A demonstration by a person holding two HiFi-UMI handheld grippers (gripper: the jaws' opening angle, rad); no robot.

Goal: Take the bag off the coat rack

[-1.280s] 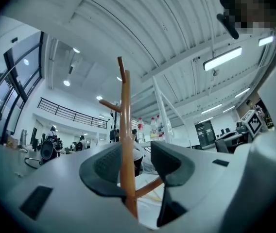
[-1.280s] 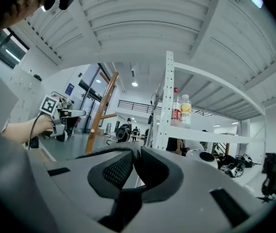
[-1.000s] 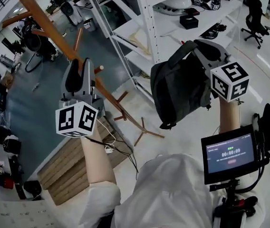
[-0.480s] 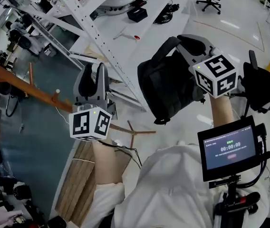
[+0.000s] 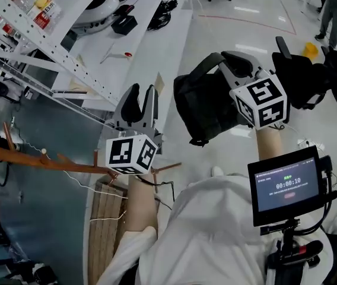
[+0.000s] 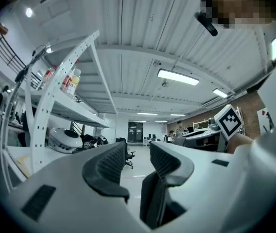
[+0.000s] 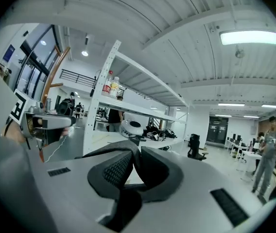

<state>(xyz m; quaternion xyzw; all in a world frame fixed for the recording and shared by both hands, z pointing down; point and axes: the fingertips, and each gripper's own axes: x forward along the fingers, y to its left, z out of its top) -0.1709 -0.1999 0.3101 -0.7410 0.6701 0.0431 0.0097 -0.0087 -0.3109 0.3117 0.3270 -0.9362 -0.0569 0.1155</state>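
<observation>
The black bag (image 5: 207,108) hangs free of the wooden coat rack (image 5: 32,158), which lies at the left edge of the head view. My right gripper (image 5: 235,63) is shut on the bag's strap (image 5: 199,70), and the bag's body hangs left of its marker cube. In the right gripper view the black strap (image 7: 127,149) runs over and between the jaws of my right gripper (image 7: 134,163). My left gripper (image 5: 139,103) is held upright left of the bag, a short gap away. Its jaws stand apart with nothing between them, as the left gripper (image 6: 138,158) shows in its own view.
White metal shelving (image 5: 67,58) with gear on it runs across the upper left. A black office chair (image 5: 311,76) stands right of the bag. A timer screen (image 5: 286,186) is mounted at my lower right. A wooden pallet (image 5: 104,230) lies by the rack's feet (image 5: 165,167). A person (image 5: 334,5) stands far right.
The view has swung right: the coat rack has slid to the left edge. Both grippers and the bag now sit over open white floor, away from the rack.
</observation>
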